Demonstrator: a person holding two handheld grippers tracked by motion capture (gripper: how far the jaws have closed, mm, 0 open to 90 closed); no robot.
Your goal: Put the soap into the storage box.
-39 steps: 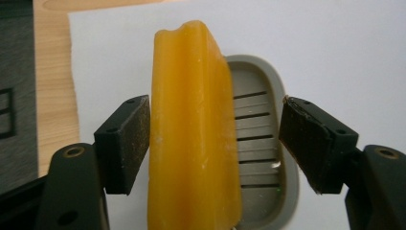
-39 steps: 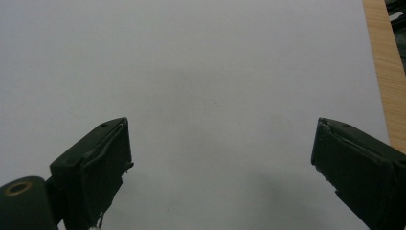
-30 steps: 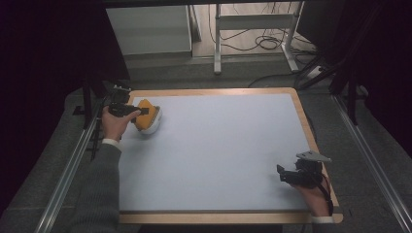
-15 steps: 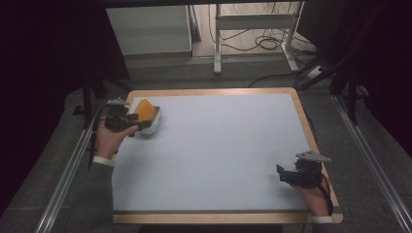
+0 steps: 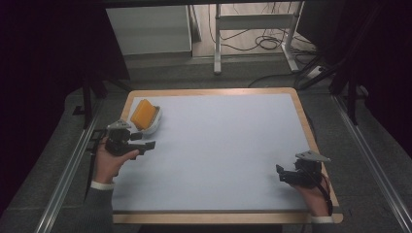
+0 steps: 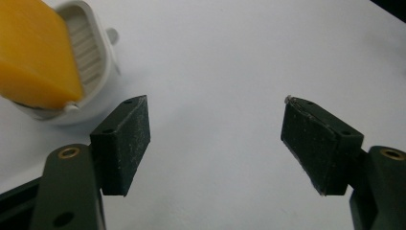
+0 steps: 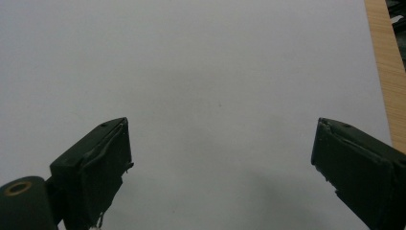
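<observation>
A: Where's the orange sponge (image 5: pixel 142 113)?
B: In its white holder (image 5: pixel 154 121), far-left corner of the surface (image 5: pixel 218 145).
A: And the claws?
B: Left claw (image 5: pixel 148 144) spread, empty, just beside it; right claw (image 5: pixel 279 173) spread, well apart. Placing looks done.

White table mat (image 5: pixel 218 145), wooden rim; grey floor, cables (image 5: pixel 262 41), metal frame legs behind.
</observation>
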